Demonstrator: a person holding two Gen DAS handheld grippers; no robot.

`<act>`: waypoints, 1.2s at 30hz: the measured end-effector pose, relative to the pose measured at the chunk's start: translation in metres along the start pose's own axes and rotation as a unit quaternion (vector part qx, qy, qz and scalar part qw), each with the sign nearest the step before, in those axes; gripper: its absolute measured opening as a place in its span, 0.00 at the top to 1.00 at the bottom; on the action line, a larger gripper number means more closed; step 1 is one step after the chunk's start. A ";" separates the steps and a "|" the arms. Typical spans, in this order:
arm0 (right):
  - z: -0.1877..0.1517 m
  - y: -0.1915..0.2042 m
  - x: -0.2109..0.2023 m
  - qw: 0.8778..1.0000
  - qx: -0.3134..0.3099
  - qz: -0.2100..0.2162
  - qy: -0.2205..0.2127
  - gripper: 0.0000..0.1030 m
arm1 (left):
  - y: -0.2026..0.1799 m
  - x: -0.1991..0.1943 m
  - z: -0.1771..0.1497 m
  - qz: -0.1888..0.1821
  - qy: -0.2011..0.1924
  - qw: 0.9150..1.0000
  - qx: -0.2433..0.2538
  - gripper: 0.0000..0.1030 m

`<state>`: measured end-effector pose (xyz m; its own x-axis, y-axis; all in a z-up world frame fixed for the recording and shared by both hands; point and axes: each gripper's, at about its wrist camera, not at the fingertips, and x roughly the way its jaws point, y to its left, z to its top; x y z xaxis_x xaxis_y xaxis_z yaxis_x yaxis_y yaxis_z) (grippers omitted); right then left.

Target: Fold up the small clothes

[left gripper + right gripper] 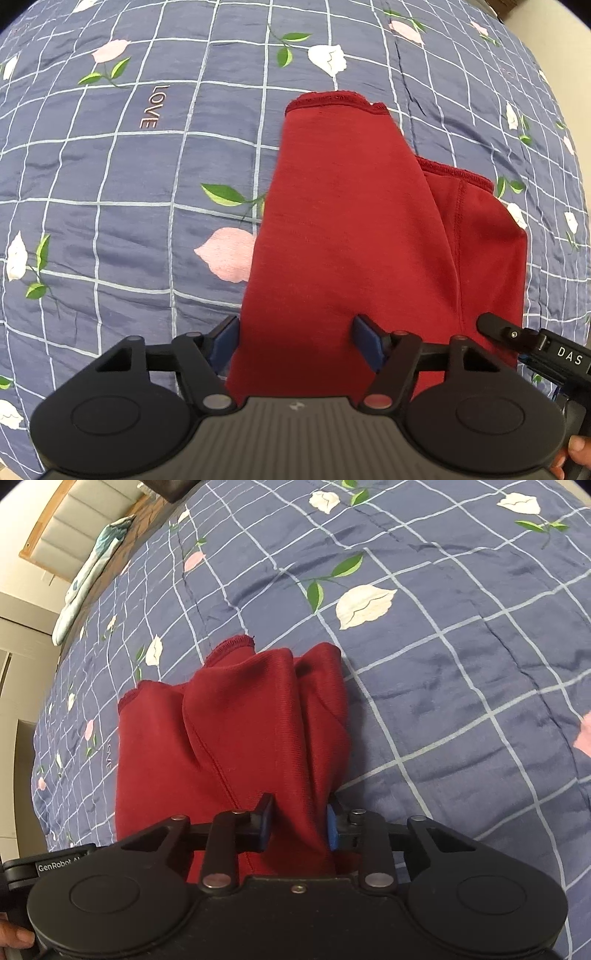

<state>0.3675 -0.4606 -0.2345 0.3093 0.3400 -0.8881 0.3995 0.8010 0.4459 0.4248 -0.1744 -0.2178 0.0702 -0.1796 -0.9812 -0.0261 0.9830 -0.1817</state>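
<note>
**Red garment held at near edge, one gripper clamped**

The red garment [354,236] is laid on the blue floral quilt [110,206], legs pointing far. Left gripper [297,341]: jaws spread wide, straddling the near edge, nothing gripped. Right gripper [299,823]: jaws pinched on a bunched fold at the garment's right near corner.

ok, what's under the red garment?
The dark red knit garment lies on the blue quilted bedspread with white grid lines and tulip print. A second folded red layer shows beneath its top flap. Whatever else the garment covers is hidden.
</note>
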 end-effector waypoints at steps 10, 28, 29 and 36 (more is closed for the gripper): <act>-0.001 0.000 -0.005 1.000 -0.001 0.000 -0.010 0.81 | -0.004 -0.007 -0.002 0.007 -0.008 1.000 0.006 0.57; -0.015 0.069 -0.052 0.994 -0.066 0.045 -0.068 0.86 | 0.012 -0.089 -0.017 -0.035 -0.112 0.992 0.040 0.80; -0.016 0.077 -0.053 0.994 -0.072 0.048 -0.070 0.86 | 0.018 -0.095 -0.018 -0.034 -0.117 0.992 0.037 0.80; -0.037 0.139 -0.043 0.988 -0.120 0.074 -0.064 0.86 | 0.075 -0.120 -0.033 -0.017 -0.142 0.990 0.004 0.80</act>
<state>0.3774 -0.3455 -0.1382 0.4620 0.4088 -0.7870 0.1303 0.8465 0.5162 0.3812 -0.0809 -0.1162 0.3489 -0.1959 -0.9165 -0.0101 0.9771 -0.2127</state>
